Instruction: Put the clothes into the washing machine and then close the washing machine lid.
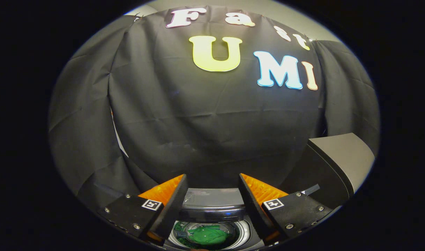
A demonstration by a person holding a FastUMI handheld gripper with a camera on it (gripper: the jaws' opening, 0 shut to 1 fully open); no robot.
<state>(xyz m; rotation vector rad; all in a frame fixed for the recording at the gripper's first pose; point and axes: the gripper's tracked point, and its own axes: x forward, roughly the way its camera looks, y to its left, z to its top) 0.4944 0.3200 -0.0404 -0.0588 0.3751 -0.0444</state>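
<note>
Black cloth drapes the booth wall across the upper frame. At bottom centre, the washing machine [212,204] sits open, green clothes [208,235] in its drum, below the gripper [212,184], whose jaws gape wide and empty.

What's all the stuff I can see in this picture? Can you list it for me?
Washing machine: one, grey and silver, below and just ahead of the gripper's fingers.
Drum: one, silver rim, open, seen between the fingers.
Clothes: one green bundle, inside the drum.
Lid: one, grey with dark underside, raised, beside the machine beyond one finger.
Booth wall: one, black cloth, behind the machine.
Gripper: one, fingers apart, holding nothing, above the drum.
</note>
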